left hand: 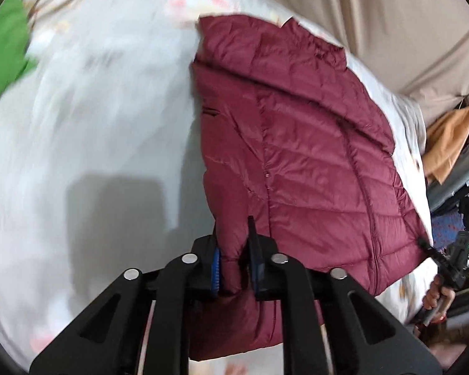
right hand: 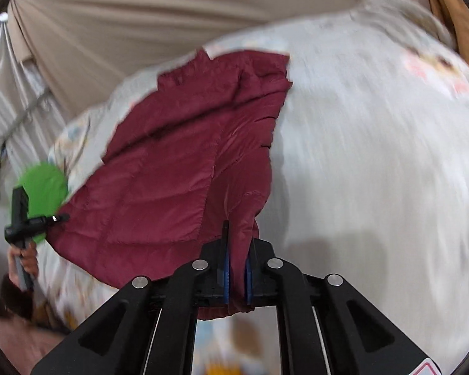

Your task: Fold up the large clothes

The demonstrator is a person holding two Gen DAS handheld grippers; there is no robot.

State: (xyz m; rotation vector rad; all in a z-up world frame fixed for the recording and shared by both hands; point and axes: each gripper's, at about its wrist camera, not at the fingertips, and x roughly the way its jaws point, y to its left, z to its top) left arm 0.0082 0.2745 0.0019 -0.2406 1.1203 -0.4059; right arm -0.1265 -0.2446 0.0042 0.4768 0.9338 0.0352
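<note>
One quilted maroon jacket (left hand: 297, 143) is seen, filling the centre and right of the left wrist view. Two grippers are counted: the left gripper (left hand: 234, 268) at the bottom centre of its own view and the right gripper (right hand: 237, 276) at the bottom centre of the other. One pale printed bedsheet (left hand: 93, 125) is spread beneath. One green cloth (left hand: 3, 47) is seen at the upper left edge, one beige curtain (right hand: 140, 9) along the top, and one tan cloth (left hand: 450, 143) at the right edge.

Two close, downward views, shared jacket (left hand: 297, 143)
</note>
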